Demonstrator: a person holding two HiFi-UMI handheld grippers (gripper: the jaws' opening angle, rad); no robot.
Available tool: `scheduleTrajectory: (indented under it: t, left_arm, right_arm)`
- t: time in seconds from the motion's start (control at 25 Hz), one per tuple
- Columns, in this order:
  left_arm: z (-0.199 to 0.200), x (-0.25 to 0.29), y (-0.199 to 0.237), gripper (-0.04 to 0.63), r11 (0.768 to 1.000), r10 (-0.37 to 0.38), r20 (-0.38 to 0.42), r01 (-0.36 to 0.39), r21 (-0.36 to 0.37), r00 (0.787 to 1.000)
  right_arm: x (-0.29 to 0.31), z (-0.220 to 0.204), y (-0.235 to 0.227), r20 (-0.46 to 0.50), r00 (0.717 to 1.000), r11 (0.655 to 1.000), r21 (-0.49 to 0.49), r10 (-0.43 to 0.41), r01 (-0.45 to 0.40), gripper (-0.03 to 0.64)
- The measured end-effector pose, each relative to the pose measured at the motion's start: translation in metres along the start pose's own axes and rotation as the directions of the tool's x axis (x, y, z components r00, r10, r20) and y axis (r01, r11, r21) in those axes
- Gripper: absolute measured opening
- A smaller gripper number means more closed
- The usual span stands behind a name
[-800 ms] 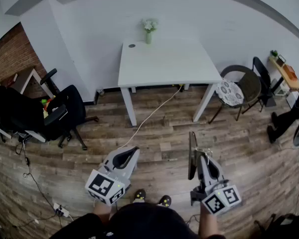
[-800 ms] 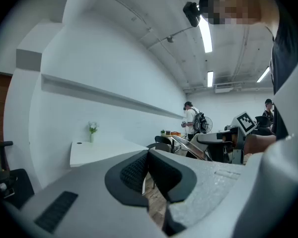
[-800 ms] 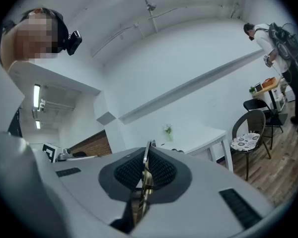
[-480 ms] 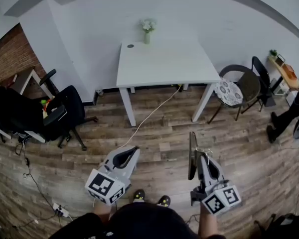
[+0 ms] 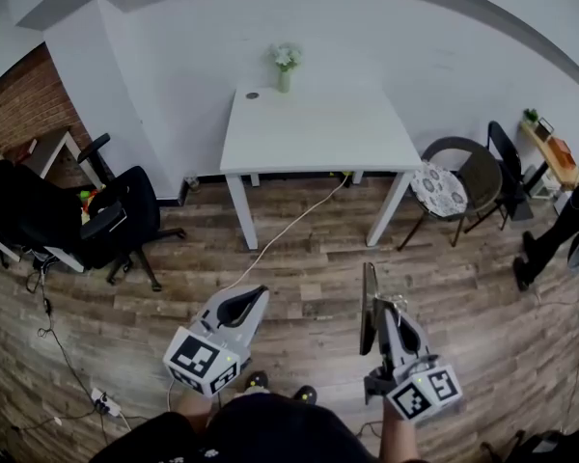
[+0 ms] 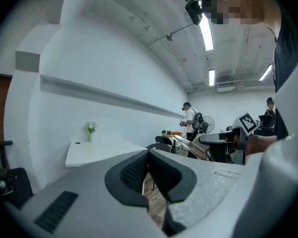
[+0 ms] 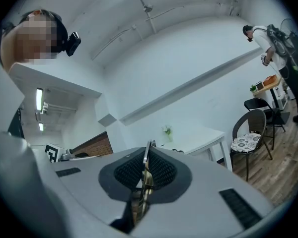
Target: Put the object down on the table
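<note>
A white table (image 5: 318,128) stands against the far wall, with a small vase of flowers (image 5: 285,66) at its back edge. My right gripper (image 5: 381,307) is shut on a thin flat dark plate (image 5: 369,302), held upright and edge-on over the wooden floor, well short of the table. In the right gripper view the plate (image 7: 147,167) sits between the ribbed pads, and the table (image 7: 203,138) lies ahead. My left gripper (image 5: 243,302) is shut with nothing in it. The left gripper view shows its pads (image 6: 139,170) together.
A black office chair (image 5: 116,215) stands at the left by a brick wall. A round chair with a patterned cushion (image 5: 449,181) is right of the table. A pale cable (image 5: 289,225) runs across the floor from under the table. A person (image 5: 560,230) stands at the right edge.
The view has shifted a little, and the table now sits slightly lower and more to the left. Both grippers keep the same pose, and the plate stays in the right one.
</note>
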State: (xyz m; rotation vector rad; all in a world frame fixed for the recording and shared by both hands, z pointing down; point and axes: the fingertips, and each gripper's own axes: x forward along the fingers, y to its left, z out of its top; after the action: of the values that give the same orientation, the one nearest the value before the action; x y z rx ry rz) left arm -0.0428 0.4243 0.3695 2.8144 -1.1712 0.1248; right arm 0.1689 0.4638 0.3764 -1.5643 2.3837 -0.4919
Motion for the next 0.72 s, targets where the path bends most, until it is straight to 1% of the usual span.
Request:
scheduleTrajectory:
  t: [0.2, 0.36, 0.56, 0.72]
  left_arm:
    - [-0.004, 0.012, -0.025, -0.002, 1.000, 0.002, -0.009, -0.002, 0.011, 1.000]
    - [-0.009, 0.014, -0.034, -0.002, 1.000, 0.015, -0.018, -0.015, -0.001, 1.000]
    - [-0.009, 0.017, -0.030, -0.002, 0.999, 0.042, -0.021, -0.041, 0.010, 0.999]
    - [-0.006, 0.027, -0.018, -0.002, 0.999, 0.045, -0.008, -0.045, 0.012, 0.999]
  right_arm:
    - [-0.014, 0.004, -0.018, -0.005, 1.000, 1.000, 0.010, 0.012, -0.012, 0.008]
    - [-0.020, 0.003, -0.030, -0.012, 1.000, 1.000, 0.012, 0.014, -0.014, 0.008]
    - [-0.020, 0.002, -0.038, -0.009, 1.000, 1.000, 0.022, 0.019, -0.018, 0.008]
    - [-0.008, 0.005, -0.040, -0.007, 1.000, 1.000, 0.018, 0.026, -0.026, 0.008]
